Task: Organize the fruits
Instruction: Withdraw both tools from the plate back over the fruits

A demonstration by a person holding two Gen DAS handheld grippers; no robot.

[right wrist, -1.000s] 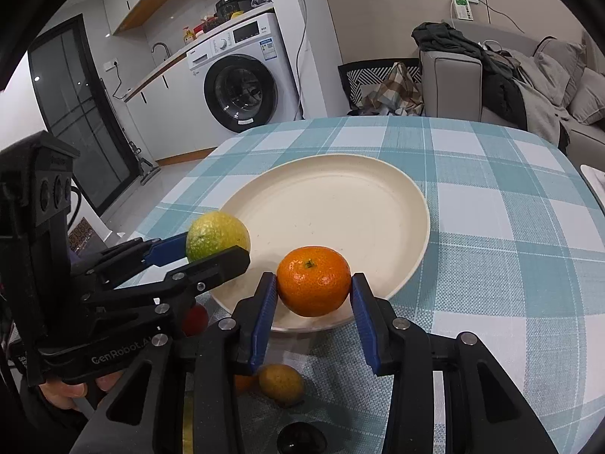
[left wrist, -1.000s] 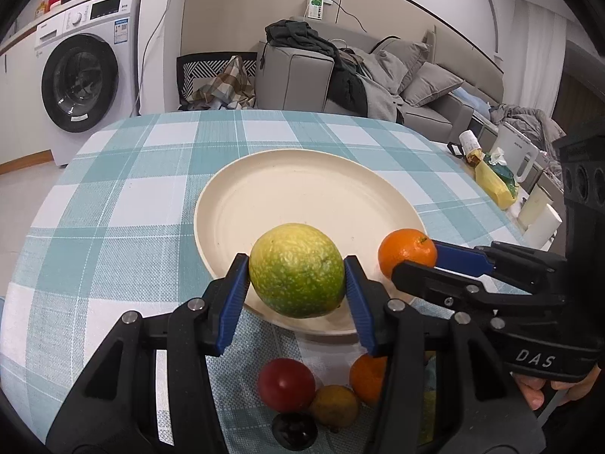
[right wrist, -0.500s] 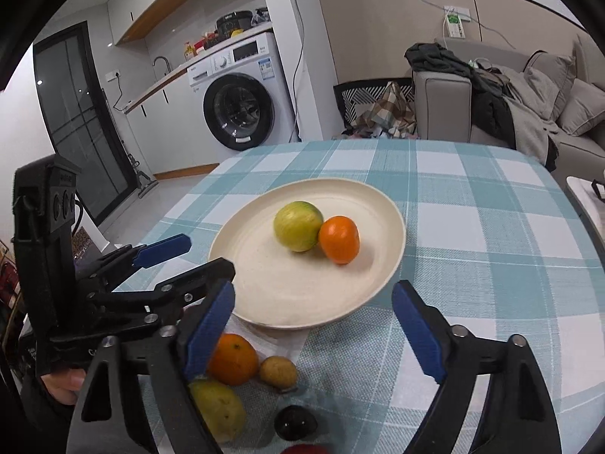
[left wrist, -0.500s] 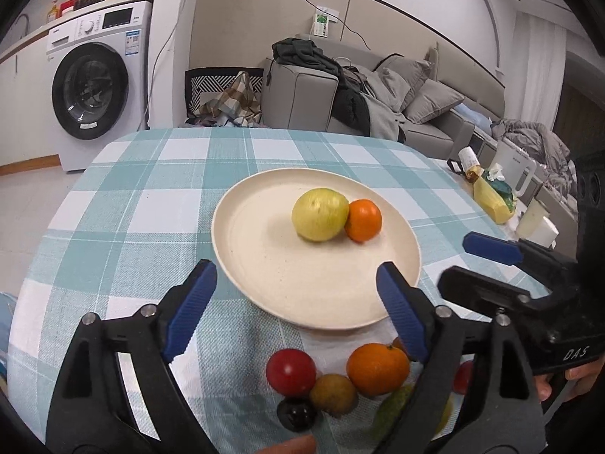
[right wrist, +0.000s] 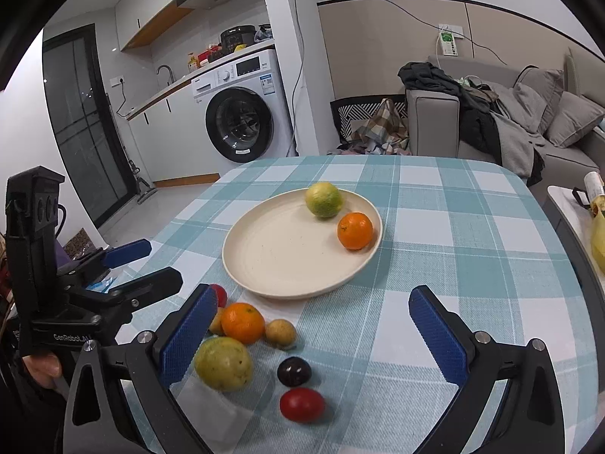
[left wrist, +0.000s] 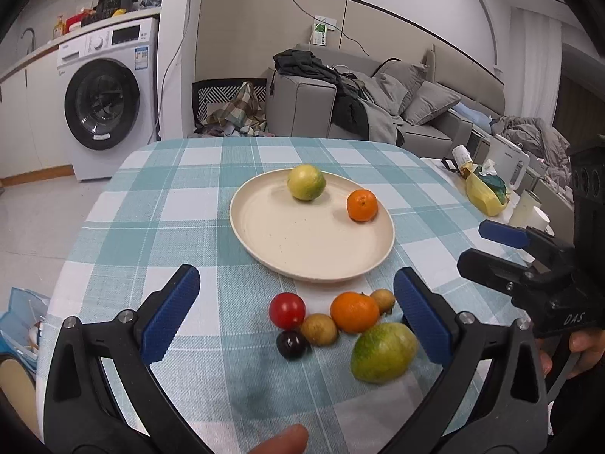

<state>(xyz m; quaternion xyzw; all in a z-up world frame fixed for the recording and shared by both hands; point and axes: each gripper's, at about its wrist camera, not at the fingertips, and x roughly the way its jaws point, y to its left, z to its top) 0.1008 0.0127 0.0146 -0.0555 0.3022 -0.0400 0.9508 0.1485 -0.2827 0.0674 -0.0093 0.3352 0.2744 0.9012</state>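
- Round cream plate (left wrist: 302,253): near half bare; a yellow-green citrus (left wrist: 306,187) and a small orange mandarin (left wrist: 362,205) sit at its far rim, apart.
- Teal-checked tablecloth (right wrist: 472,249): right of the plate, unobstructed.
- Near edge: a cluster of loose fruit (left wrist: 340,321) lies just beside the plate.

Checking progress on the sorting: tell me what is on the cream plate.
On the cream plate sit a yellow-green citrus fruit near the far rim and an orange mandarin, apart from each other. Nothing covers the plate; its underside on the tablecloth is hidden.
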